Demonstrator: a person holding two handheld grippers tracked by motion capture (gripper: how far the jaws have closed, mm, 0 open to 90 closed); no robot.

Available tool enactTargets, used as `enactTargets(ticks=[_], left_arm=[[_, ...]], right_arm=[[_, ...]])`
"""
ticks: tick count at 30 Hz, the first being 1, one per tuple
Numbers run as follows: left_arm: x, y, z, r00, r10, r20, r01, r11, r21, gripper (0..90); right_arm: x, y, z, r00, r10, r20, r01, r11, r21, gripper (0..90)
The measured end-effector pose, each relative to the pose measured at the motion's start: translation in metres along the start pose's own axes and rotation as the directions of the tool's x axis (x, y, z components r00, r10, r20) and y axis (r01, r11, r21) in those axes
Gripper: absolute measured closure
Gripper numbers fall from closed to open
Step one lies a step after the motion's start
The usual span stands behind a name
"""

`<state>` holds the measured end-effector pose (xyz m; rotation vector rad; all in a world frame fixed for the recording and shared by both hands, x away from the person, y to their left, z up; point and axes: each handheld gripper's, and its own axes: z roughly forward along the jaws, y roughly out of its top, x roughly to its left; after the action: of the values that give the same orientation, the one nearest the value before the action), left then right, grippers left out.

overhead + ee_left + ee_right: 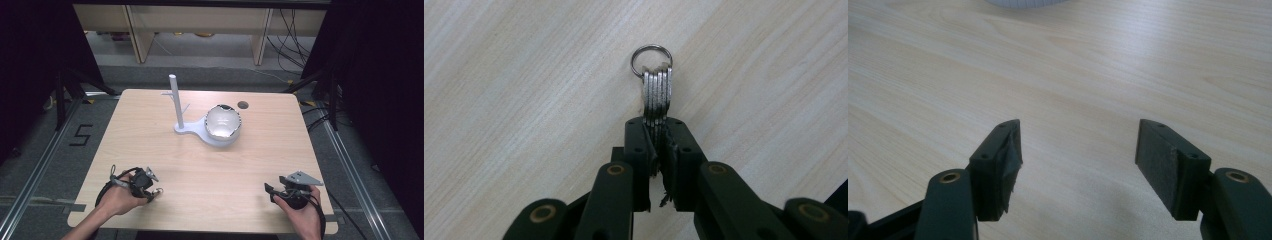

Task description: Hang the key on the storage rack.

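Item one: my left claw (156, 192), near the surface's (165, 155) front-left corner, jaws closed tight on a bunch of keys (657, 97). The left gripper view shows several flat metal blades stacked edge-on, their lower ends hidden between the pads, the ring (652, 56) standing free beyond the jaw tips. How many keys there are I cannot count exactly. In the high view the bunch is a small pale glint at the claw's tip, too small to read.

Item two: my right claw (270, 190), near the front-right corner, jaws standing wide apart with bare wood between them, holding nothing. The right gripper view gives the gap plainly; the high view shows mostly my hand and the grey plate on top.

Item three: a white stand (176, 102) with an upright post, toward the back edge at the middle, and a bowl (223, 122) tilted on its base. The right gripper view catches a cut-off white sliver of that base (1023, 2) at its top edge.

Item four: a dark round hole (243, 105) just behind the bowl.
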<state>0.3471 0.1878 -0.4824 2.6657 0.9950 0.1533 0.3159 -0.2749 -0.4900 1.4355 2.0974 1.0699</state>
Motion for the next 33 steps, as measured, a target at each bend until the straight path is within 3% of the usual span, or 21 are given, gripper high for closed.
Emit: enactTargets(ticks=[1, 3, 7, 10, 13, 15, 16, 25, 27, 28, 29, 30, 33], left_arm=[[0.000, 0.000, -0.001, 1.0000, -0.004, -0.003, 0.004, 1.0000, -0.005, 81.3], [0.001, 0.000, -0.003, 0.9999, 0.006, -0.009, -0.006, 0.9999, -0.011, 81.3], [0.001, 0.000, -0.009, 1.0000, -0.010, 0.001, 0.010, 0.9993, -0.035, 81.3], [0.004, 0.001, -0.014, 1.0000, -0.001, -0.004, 0.001, 0.9986, -0.052, 81.2], [0.005, 0.002, -0.018, 0.9997, -0.023, -0.004, 0.023, 0.9961, -0.085, 81.2], [0.008, 0.002, -0.021, 1.0000, -0.009, 0.002, 0.009, 0.9969, -0.079, 81.2], [0.009, 0.003, -0.023, 0.9998, -0.017, -0.004, 0.017, 0.9956, -0.092, 81.2], [0.015, 0.006, -0.032, 0.9994, -0.023, -0.027, 0.019, 0.9919, -0.125, 81.2], [0.015, 0.007, -0.034, 0.9987, -0.039, -0.033, 0.034, 0.9901, -0.136, 81.2], [0.017, 0.008, -0.035, 0.9989, -0.029, -0.037, 0.024, 0.9910, -0.132, 81.2], [0.017, 0.008, -0.036, 0.9987, -0.032, -0.039, 0.027, 0.9908, -0.133, 81.2], [0.017, 0.008, -0.036, 0.9978, -0.047, -0.046, 0.040, 0.9882, -0.148, 81.2], [0.019, 0.009, -0.039, 0.9980, -0.035, -0.053, 0.027, 0.9897, -0.140, 81.2]], right_arm=[[-0.003, 0.000, 0.001, 0.9995, -0.030, 0.000, 0.030, 1.000, -0.009, 36.0], [-0.003, 0.000, 0.001, 0.9992, -0.040, 0.003, 0.040, 0.999, -0.018, 36.1], [-0.002, 0.000, 0.002, 0.9995, -0.028, -0.011, 0.028, 1.000, -0.007, 36.1], [-0.002, 0.000, 0.002, 0.9996, -0.027, -0.009, 0.027, 1.000, -0.006, 36.1], [-0.002, 0.001, 0.001, 0.9993, -0.038, 0.005, 0.038, 0.999, -0.014, 36.1], [-0.002, 0.001, 0.001, 0.9993, -0.038, 0.004, 0.038, 0.999, -0.014, 36.0], [-0.003, 0.000, 0.002, 0.9992, -0.039, 0.005, 0.039, 0.999, -0.032, 36.1], [-0.002, 0.000, 0.001, 0.9993, -0.037, 0.006, 0.037, 0.999, -0.016, 36.1], [-0.002, 0.000, 0.001, 0.9989, -0.045, 0.013, 0.045, 0.999, -0.020, 36.1], [0.000, 0.000, 0.002, 0.9998, -0.016, 0.008, 0.016, 1.000, -0.021, 36.1], [-0.002, 0.000, 0.002, 0.9986, -0.050, 0.019, 0.050, 0.998, -0.029, 36.1], [0.000, -0.001, 0.002, 0.9998, -0.015, 0.008, 0.016, 1.000, -0.022, 36.2], [0.001, 0.000, 0.001, 1.0000, -0.003, 0.004, 0.003, 1.000, -0.009, 36.2]])
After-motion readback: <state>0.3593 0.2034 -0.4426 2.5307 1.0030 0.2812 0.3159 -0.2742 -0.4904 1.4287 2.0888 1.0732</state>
